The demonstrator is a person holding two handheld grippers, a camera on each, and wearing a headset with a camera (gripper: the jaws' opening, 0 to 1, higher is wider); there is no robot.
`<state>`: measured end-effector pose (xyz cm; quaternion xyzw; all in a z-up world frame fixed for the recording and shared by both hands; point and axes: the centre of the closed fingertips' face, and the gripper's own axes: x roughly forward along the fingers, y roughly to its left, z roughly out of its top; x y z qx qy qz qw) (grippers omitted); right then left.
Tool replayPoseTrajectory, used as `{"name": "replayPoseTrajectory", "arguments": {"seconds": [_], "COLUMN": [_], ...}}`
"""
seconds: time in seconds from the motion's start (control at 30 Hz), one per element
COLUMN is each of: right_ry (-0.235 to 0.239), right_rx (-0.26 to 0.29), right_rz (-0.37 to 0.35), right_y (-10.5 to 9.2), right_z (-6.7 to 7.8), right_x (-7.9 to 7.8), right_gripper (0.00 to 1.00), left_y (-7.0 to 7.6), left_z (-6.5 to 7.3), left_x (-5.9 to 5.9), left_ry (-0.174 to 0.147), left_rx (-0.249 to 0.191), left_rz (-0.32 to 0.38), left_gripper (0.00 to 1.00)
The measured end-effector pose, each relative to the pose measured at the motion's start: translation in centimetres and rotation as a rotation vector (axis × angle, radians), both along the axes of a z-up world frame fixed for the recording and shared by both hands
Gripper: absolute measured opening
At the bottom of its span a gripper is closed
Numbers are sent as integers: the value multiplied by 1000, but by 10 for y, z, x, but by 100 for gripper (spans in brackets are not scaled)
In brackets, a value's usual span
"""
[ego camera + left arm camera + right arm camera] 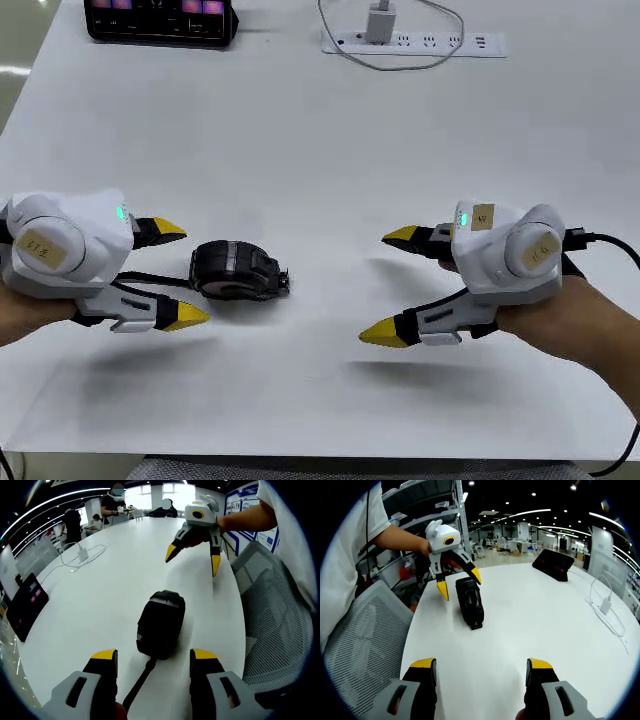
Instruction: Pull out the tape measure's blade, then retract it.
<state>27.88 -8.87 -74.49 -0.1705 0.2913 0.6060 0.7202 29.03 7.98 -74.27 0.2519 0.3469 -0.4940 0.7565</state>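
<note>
White workbench with the tape measure lying on its side, blade wound in: opening step, nothing gripped.

The left gripper has its jaws spread, and the black case sits just beyond their yellow tips, apart from both. A dark strap runs from the case back between the jaws. The right gripper faces it from well apart, jaws equally wide and empty. The blade's hook end appears to point toward the right gripper. Judged from this, the approach is in hand. Next, the left jaws must close on the case to steady it, and the right must reach in and pinch the small hook. A power strip lies at the far edge.
</note>
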Motion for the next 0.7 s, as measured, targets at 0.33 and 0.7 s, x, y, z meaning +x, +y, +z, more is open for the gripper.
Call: {"name": "replayPoseTrajectory", "arguments": {"seconds": [0.33,0.7], "right_ry": [4,4], "right_rx": [4,6], "right_rz": [-1,-4], "right_y": [2,4], "right_z": [-1,-3], "right_x": [-1,-1], "right_gripper": [71,70], "left_y": [-5,-12], "left_z": [-5,-8], "left_x": [2,5], "left_ry": [5,-13], "left_rx": [21,32], "left_rz": [-44,-71], "left_gripper": [44,33]}}
